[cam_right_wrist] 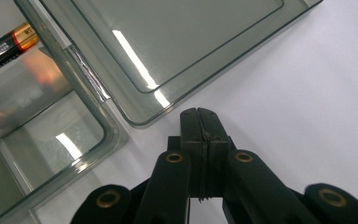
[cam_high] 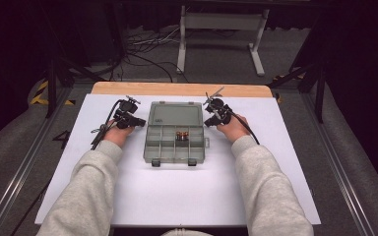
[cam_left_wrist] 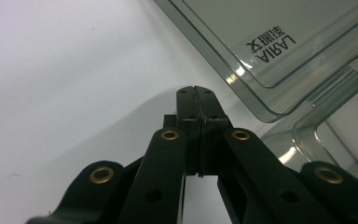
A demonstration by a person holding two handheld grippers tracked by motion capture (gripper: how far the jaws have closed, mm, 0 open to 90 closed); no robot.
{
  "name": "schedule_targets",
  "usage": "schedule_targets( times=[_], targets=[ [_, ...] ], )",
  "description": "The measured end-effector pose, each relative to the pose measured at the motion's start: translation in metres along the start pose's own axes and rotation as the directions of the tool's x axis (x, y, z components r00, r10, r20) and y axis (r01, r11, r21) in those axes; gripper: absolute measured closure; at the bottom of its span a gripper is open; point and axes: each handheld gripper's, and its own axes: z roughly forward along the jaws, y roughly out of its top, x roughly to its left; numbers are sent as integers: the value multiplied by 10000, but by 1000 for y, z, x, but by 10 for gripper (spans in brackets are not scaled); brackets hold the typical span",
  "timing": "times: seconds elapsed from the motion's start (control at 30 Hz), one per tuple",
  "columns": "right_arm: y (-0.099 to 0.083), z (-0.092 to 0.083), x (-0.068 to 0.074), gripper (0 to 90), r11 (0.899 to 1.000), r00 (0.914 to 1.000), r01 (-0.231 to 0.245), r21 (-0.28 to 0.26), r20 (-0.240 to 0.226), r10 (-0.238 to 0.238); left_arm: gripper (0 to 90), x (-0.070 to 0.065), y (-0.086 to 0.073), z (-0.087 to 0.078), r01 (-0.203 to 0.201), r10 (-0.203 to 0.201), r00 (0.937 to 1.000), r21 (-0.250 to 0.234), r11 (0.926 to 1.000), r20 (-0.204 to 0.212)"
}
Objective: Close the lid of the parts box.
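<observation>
A clear grey compartment box (cam_high: 150, 147) lies open in the middle of the white table, its lid (cam_high: 174, 114) folded back flat. Batteries (cam_high: 182, 135) sit in one middle compartment, and one battery (cam_right_wrist: 2, 46) shows at the top left of the right gripper view. My left gripper (cam_high: 140, 122) rests on the table at the box's left side, shut and empty, its tips (cam_left_wrist: 195, 89) just short of the lid corner (cam_left_wrist: 265, 112). My right gripper (cam_high: 207, 121) rests at the box's right side, also shut and empty, with its tips (cam_right_wrist: 199, 112) close to the lid edge (cam_right_wrist: 142, 120).
The white sheet (cam_high: 177, 191) covers a wooden tabletop (cam_high: 177, 89) whose far edge shows beyond it. Both forearms in grey sleeves (cam_high: 86, 191) lie on the table either side of the box. Cables and a white stand (cam_high: 221, 29) lie on the floor beyond.
</observation>
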Motion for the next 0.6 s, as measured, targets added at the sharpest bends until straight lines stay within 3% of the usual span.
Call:
schedule_targets(
  times=[0.6],
  targets=[
    [1, 6, 0, 900, 10000, 10000, 15, 78, -62, -15, 895, -1, 1, 1, -89, 89, 9999, -1, 10000, 95]
  ],
)
